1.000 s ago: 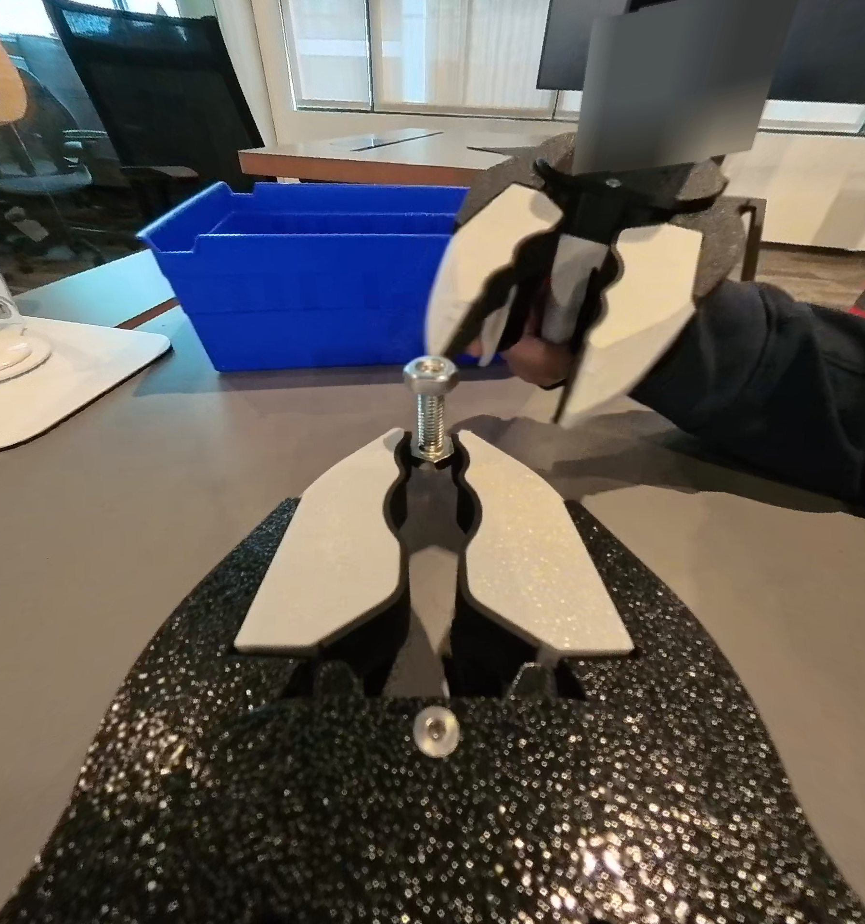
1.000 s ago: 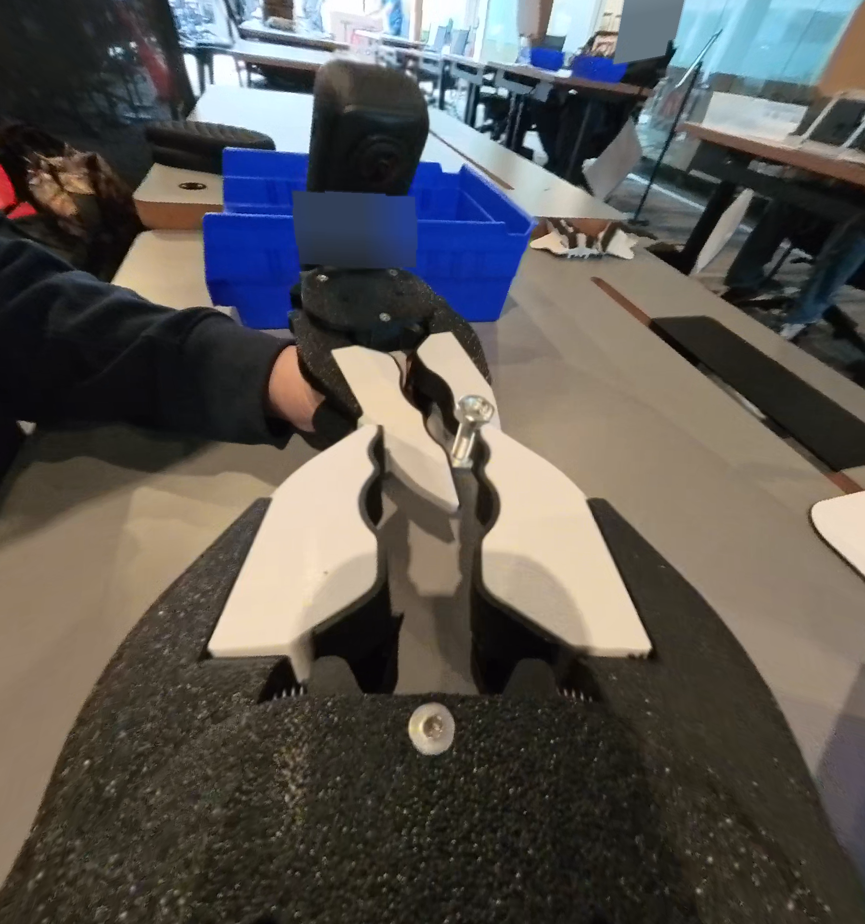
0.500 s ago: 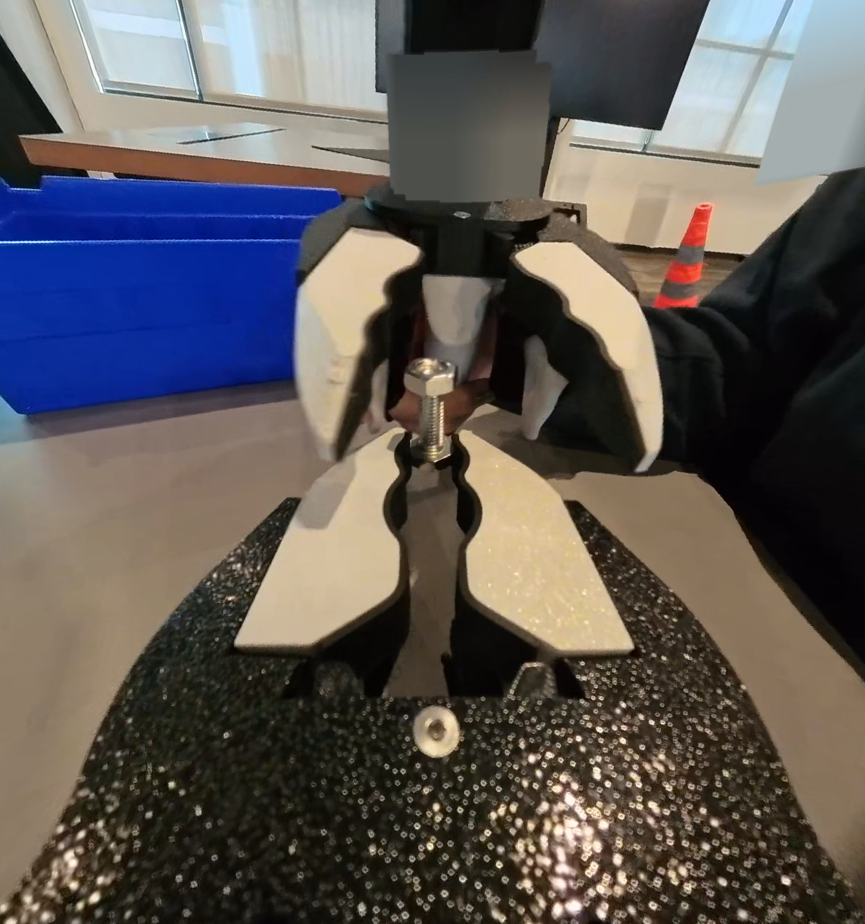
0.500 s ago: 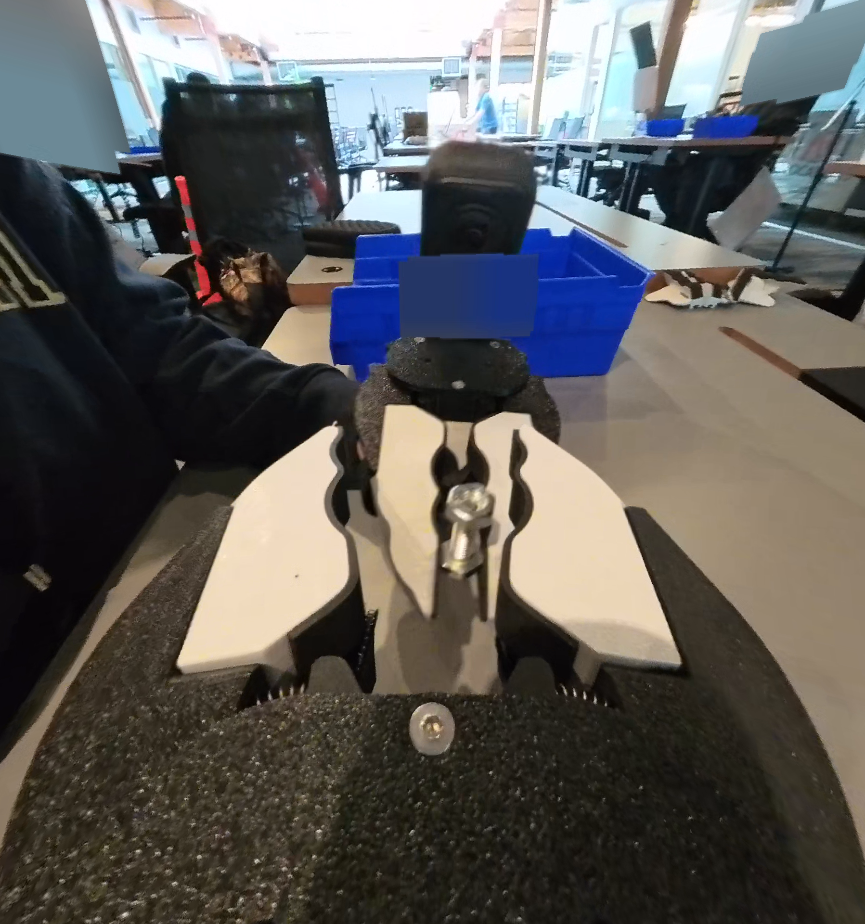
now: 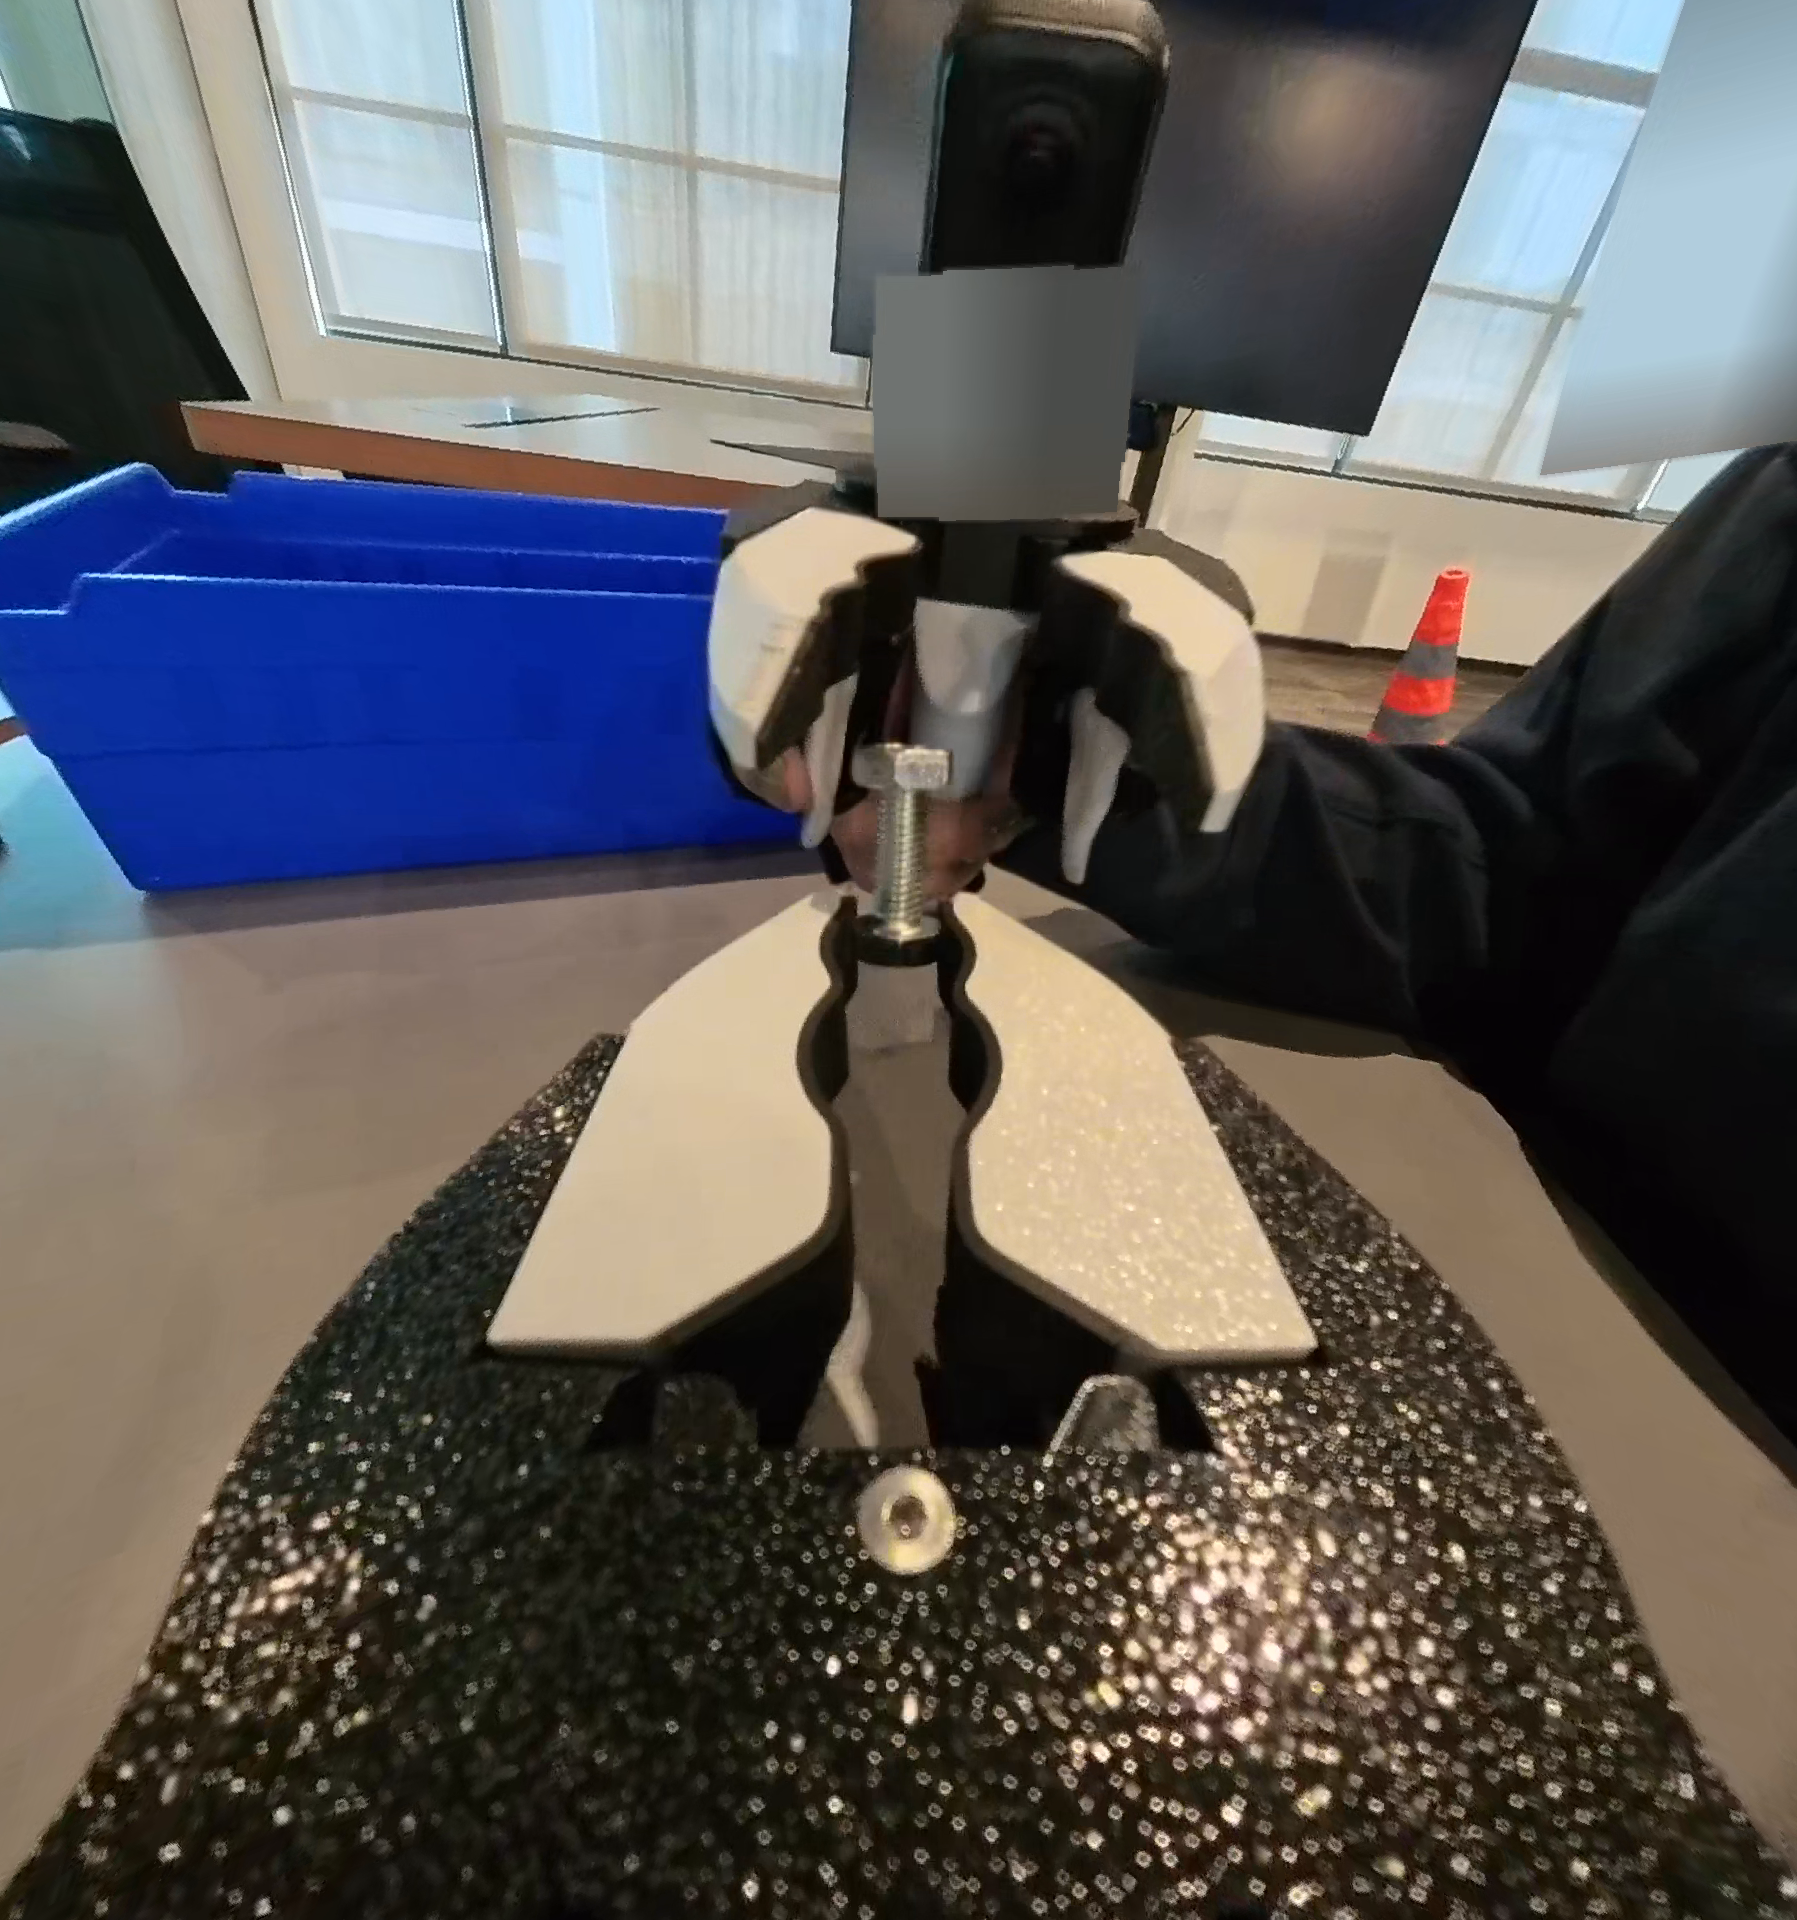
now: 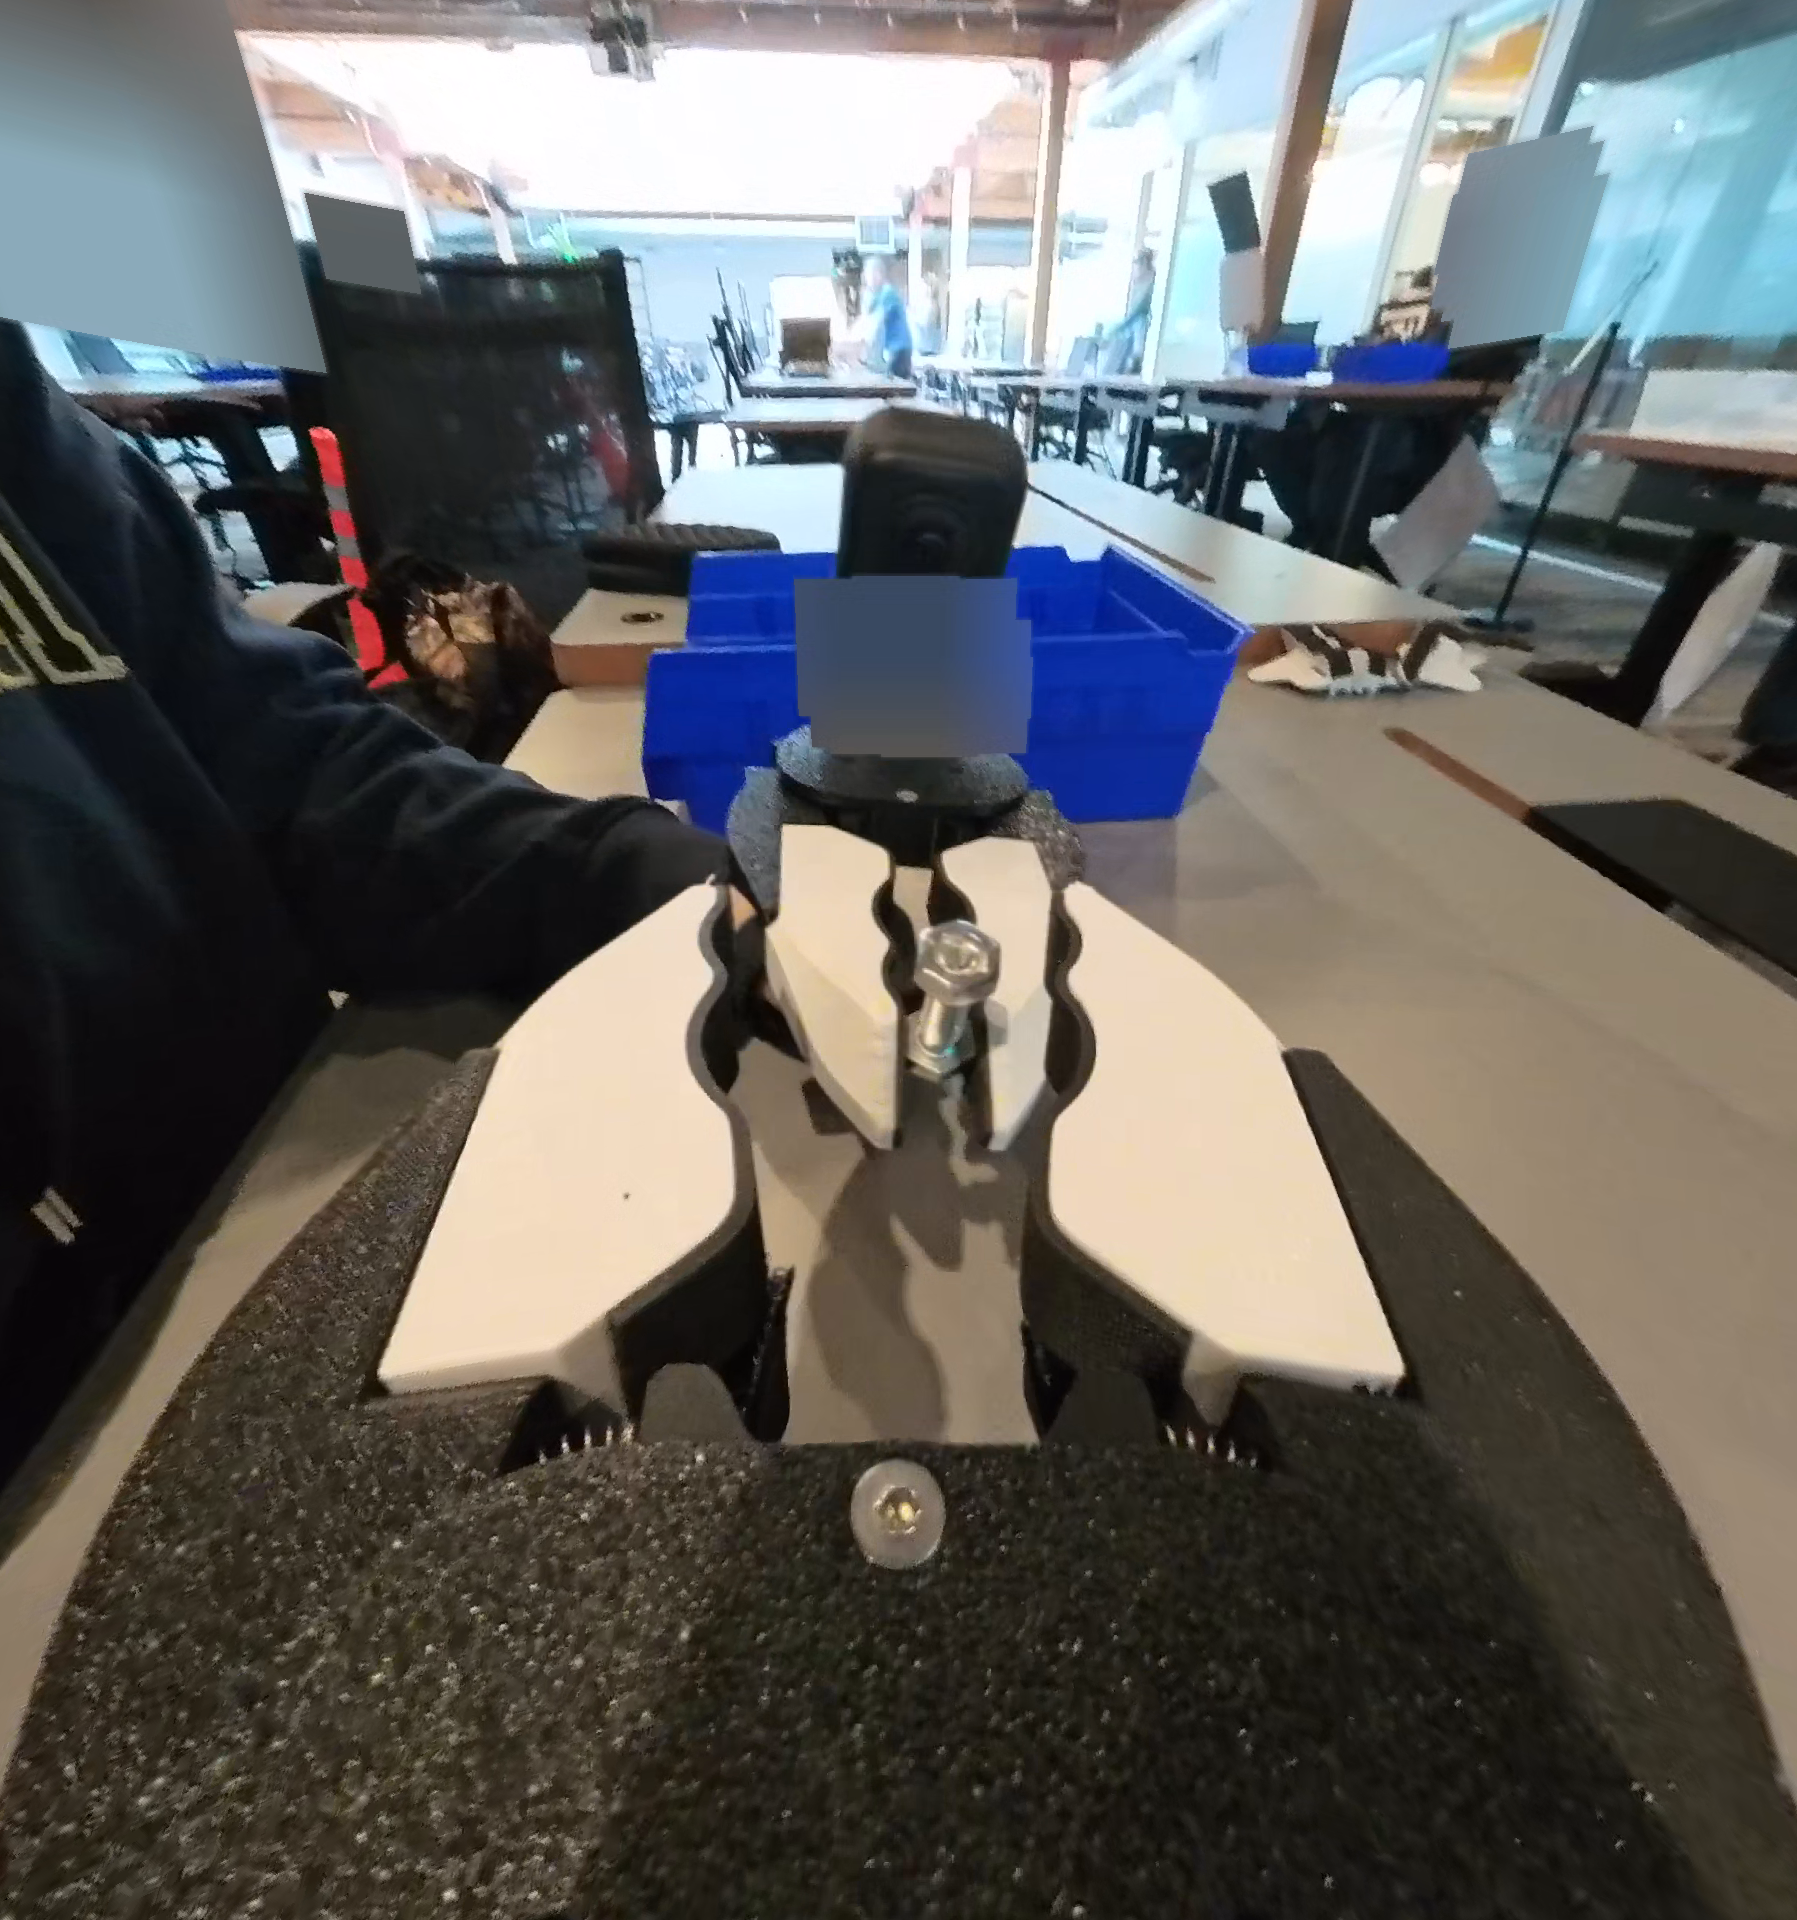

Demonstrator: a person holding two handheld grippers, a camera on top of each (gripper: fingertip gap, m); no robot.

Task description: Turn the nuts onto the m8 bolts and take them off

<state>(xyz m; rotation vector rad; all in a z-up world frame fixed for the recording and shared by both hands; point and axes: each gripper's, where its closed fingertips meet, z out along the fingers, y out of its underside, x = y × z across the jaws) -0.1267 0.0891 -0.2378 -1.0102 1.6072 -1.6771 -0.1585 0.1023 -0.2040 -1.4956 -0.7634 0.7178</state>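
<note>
A silver bolt (image 5: pixel 902 831) stands upright with its hex head on top. A nut (image 5: pixel 899 920) sits at its lower end. My left gripper (image 5: pixel 899 940) is shut on the nut and holds it above the grey table (image 5: pixel 250 1091). My right gripper (image 5: pixel 987 790) faces it just behind the bolt, jaws wide open. In the right wrist view the bolt (image 6: pixel 951 997) stands between my right gripper's (image 6: pixel 889 904) open fingers, touching neither. The left gripper (image 6: pixel 941 1101) points at the camera there, pinching the nut (image 6: pixel 941 1055).
A blue bin (image 5: pixel 354 675) stands on the table behind the grippers; it also shows in the right wrist view (image 6: pixel 1133 707). A person's dark sleeves (image 5: pixel 1496 883) reach in from the side. An orange cone (image 5: pixel 1424 665) stands on the floor. A black mat (image 6: pixel 1704 873) lies at the right. My hands' fingertips stand some 4 cm from each other.
My right gripper has swung round to face the left one head-on, opened wider and closed in so the bolt stands between its fingers. The left gripper has kept its hold.
</note>
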